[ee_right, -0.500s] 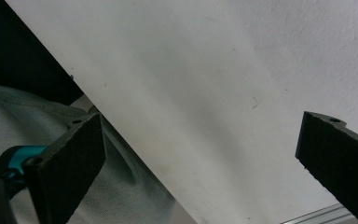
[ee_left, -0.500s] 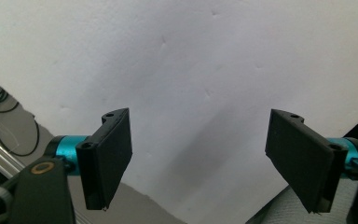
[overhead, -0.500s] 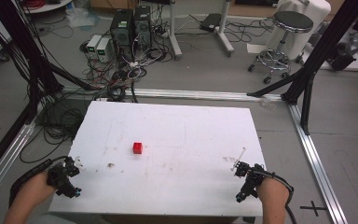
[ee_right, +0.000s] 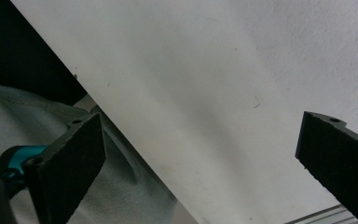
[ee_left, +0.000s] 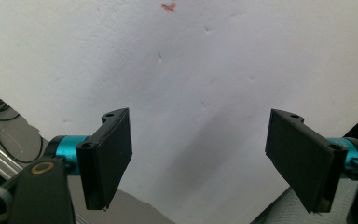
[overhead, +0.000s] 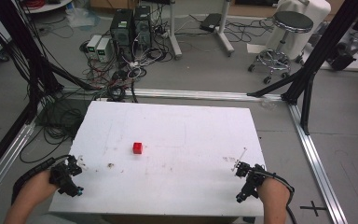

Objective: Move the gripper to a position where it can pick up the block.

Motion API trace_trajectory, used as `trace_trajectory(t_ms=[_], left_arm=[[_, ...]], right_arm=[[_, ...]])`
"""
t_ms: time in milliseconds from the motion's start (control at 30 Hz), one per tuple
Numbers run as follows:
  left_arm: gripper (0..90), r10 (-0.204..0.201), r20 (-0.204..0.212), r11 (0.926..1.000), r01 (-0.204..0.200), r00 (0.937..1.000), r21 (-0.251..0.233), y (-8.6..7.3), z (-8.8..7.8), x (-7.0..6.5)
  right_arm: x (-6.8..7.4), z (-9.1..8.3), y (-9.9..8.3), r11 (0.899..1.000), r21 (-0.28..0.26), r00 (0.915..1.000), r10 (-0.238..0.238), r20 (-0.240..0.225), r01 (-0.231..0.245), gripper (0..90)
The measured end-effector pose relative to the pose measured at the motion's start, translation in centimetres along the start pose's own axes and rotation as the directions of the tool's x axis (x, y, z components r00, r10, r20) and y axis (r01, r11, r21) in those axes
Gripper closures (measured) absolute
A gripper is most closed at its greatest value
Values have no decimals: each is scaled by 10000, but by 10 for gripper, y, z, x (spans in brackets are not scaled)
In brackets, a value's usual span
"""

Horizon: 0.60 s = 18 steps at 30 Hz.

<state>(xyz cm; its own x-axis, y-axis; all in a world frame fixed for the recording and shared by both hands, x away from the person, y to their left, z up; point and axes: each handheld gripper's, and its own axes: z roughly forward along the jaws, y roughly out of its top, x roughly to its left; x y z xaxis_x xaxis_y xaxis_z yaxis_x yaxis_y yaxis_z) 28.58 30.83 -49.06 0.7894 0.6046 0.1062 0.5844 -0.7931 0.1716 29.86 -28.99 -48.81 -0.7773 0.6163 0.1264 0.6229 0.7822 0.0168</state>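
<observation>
A small red cube [overhead: 138, 148] sits alone near the middle of the white foam table [overhead: 177, 126]. My left gripper [overhead: 73, 173] rests at the table's near left corner, well to the left of the cube. In the left gripper view its black jaws stand wide apart, the left gripper [ee_left: 199, 161] open over bare foam. My right gripper [overhead: 242, 179] is at the near right edge, far from the cube. The right gripper [ee_right: 200, 168] is open too, its jaws spread over the table's edge with nothing between them.
A small orange-brown stain [ee_left: 168, 6] marks the foam ahead of the left gripper. A thin white stick [overhead: 241, 156] lies just beyond the right gripper. Aluminium frame rails [overhead: 314, 154] run along the table's sides. Computers, cables and a stool [overhead: 288, 28] stand on the floor behind.
</observation>
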Motion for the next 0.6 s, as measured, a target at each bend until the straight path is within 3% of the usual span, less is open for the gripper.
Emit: trace_trajectory(t_ms=[267, 333, 367, 600], left_arm=[[231, 308, 8, 9995, -308, 9995, 30, 5, -4, 7], [231, 463, 79, 9989, -463, 9989, 11, 7, -6, 9], [231, 762, 121, 9971, -763, 9970, 46, 9, -7, 10], [231, 1319, 98, 9911, -1321, 9912, 186, 20, -11, 16]], right_arm=[[0, 1, 0, 10000, 17, 10000, -61, 7, 61, 10], [-1, 1, 0, 9999, 39, 9999, -102, 47, 102, 9], [-1, 1, 0, 9999, 41, 9999, -124, 37, 124, 9], [1, 0, 0, 10000, 36, 10000, -17, -2, 17, 9]])
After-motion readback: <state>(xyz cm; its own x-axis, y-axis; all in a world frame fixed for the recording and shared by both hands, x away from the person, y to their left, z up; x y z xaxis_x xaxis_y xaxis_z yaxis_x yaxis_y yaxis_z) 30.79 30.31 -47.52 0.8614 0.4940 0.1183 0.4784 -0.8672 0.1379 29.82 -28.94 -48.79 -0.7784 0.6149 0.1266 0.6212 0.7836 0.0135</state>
